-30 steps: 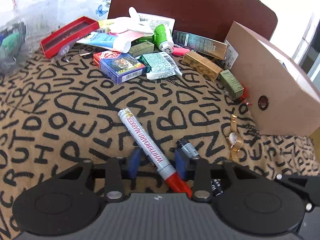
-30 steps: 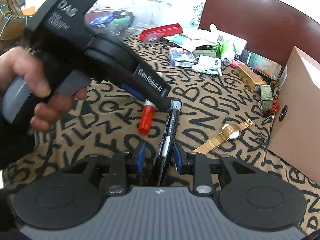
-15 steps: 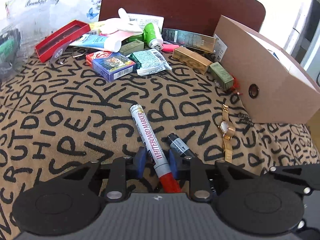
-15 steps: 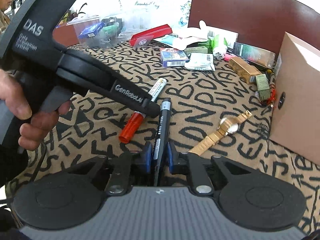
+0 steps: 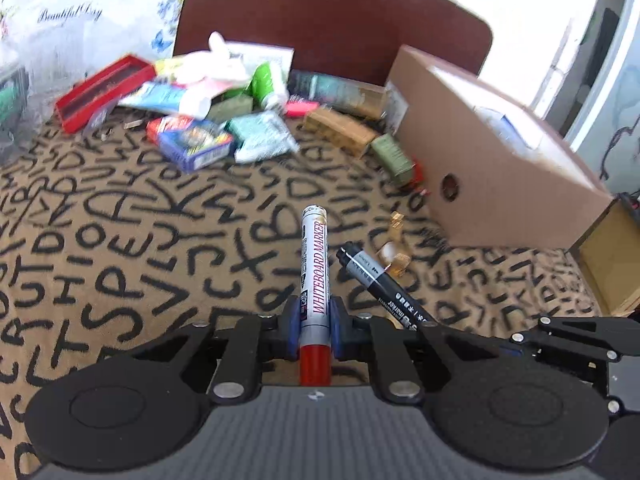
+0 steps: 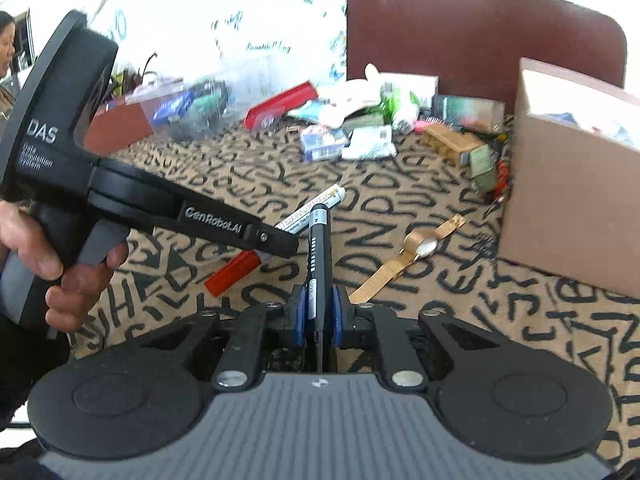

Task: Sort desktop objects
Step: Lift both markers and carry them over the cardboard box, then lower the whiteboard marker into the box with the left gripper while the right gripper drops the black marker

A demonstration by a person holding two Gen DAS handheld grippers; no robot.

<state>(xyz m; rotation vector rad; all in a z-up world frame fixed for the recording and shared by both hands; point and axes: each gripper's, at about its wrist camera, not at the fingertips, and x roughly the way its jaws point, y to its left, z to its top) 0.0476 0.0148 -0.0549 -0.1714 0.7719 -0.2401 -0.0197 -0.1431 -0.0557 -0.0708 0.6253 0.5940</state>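
Left gripper [image 5: 314, 330]: jaws now clamped on the whiteboard marker [image 5: 315, 276], red cap to the rear; a second ago they stood apart around it.
Right gripper [image 6: 316, 322]: jaws likewise closed on the black marker [image 6: 316, 264].
Change: both pens, lately flat on the lettered tablecloth [image 5: 132, 240], now ride clear of it.
Location: mid-table, before the cardboard box [image 5: 492, 152] at the right edge.
Remaining: gold watch [image 6: 416, 252] and far-edge clutter unsorted.
Assessment: pickup secured; delivery appears next.

"WHITEBOARD MARKER" on red-capped marker [image 5: 315, 280]

Matt woven tablecloth [image 5: 120, 240], glossy plastic whiteboard marker [image 5: 315, 264], shiny gold metal watch [image 6: 420, 246] — dull cardboard box [image 5: 500, 168].
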